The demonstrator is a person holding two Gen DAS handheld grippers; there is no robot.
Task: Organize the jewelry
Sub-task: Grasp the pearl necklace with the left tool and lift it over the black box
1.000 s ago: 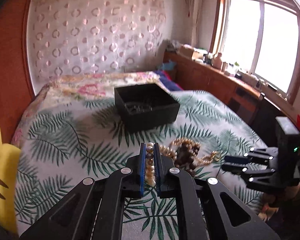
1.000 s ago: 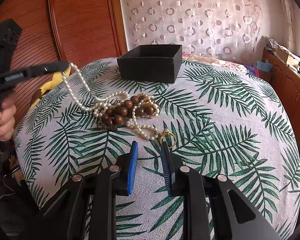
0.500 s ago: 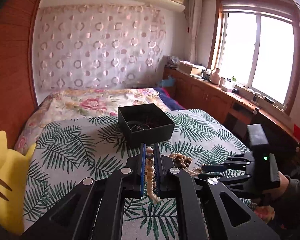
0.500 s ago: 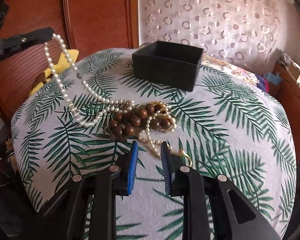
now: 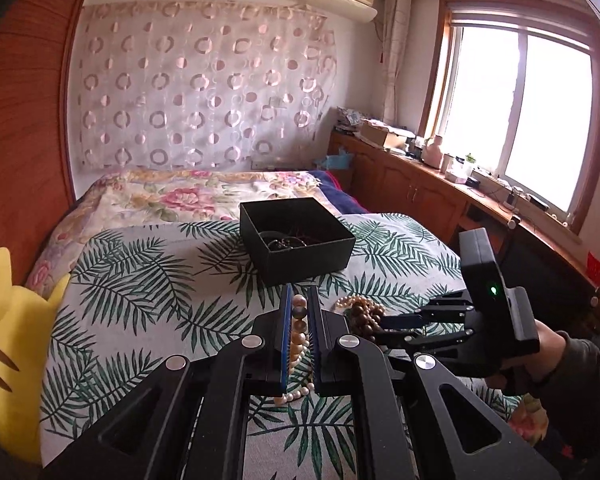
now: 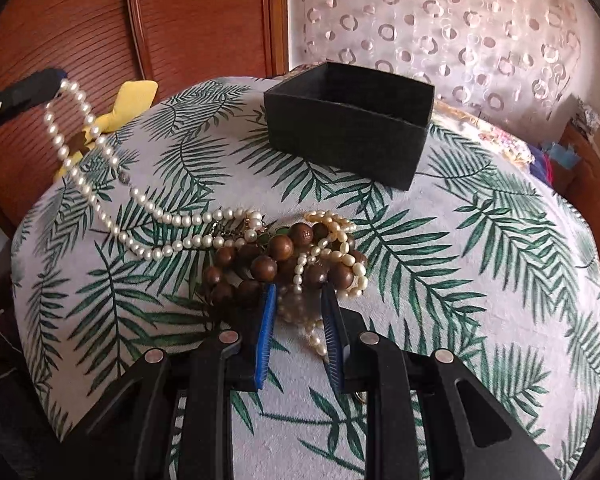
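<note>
My left gripper is shut on a white pearl necklace and holds it lifted. In the right wrist view the left gripper is at the far left, and the necklace hangs from it down to the pile. The pile holds brown wooden beads and small cream pearls, tangled together. My right gripper is open, its fingers on either side of the pile's near edge. An open black box stands behind the pile; it holds some dark jewelry.
The table has a palm-leaf cloth. A yellow plush toy sits at its left edge. A bed with a floral cover lies behind. Wooden cabinets run under the window at right.
My left gripper has risen and pulled the pearl necklace further up and away. My right gripper has moved forward until its open fingers reach the bead pile.
</note>
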